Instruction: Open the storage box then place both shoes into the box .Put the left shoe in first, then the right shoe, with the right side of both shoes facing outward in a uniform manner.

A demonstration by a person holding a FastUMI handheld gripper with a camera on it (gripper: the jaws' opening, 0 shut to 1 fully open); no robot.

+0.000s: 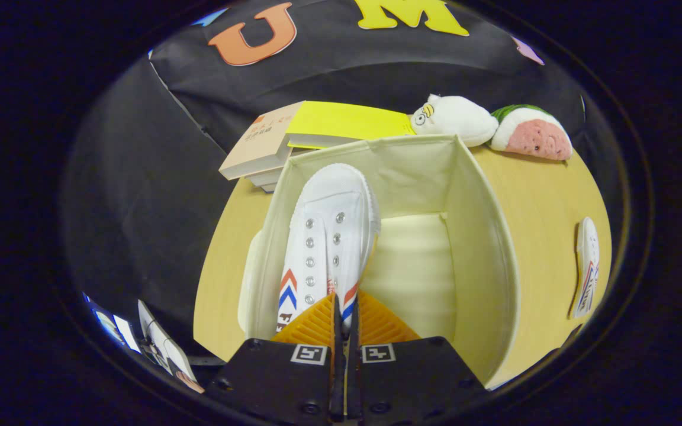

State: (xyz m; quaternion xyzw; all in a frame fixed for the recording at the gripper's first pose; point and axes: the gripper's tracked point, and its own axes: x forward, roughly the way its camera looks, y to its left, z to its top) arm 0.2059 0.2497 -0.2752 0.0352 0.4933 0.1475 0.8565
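Black cloth wall behind a pale wooden bench (548, 201), seen from above along the tongs (341, 316)

Tongs almost fully closed, fingers side by side with a thin slit between them, pinching the heel edge of a white shoe (332, 236). Both fingers pressed on that rear rim, one each side. Pointed steeply down into the open storage box (489, 236), cream fabric, lid off or folded away, cannot tell which.

Shoe hanging toe-first just ahead of the fingers, inside the box and close to its left wall, lace eyelets facing up toward the camera, red and blue chevron stripes on both flanks near the fingertips. Whether the toe touches the box floor: cannot tell. Bare cream floor of the box to the right of the shoe.

Second white shoe (587, 266) lying on the bench well to the right of the fingers, outside the box, on its side, apart from the box wall.

Beyond the box: stack of books (270, 148) with a yellow-covered one (347, 121) on top, then a white plush toy (456, 121) and a watermelon-slice plush (533, 133) just beside it, at the far bench edge
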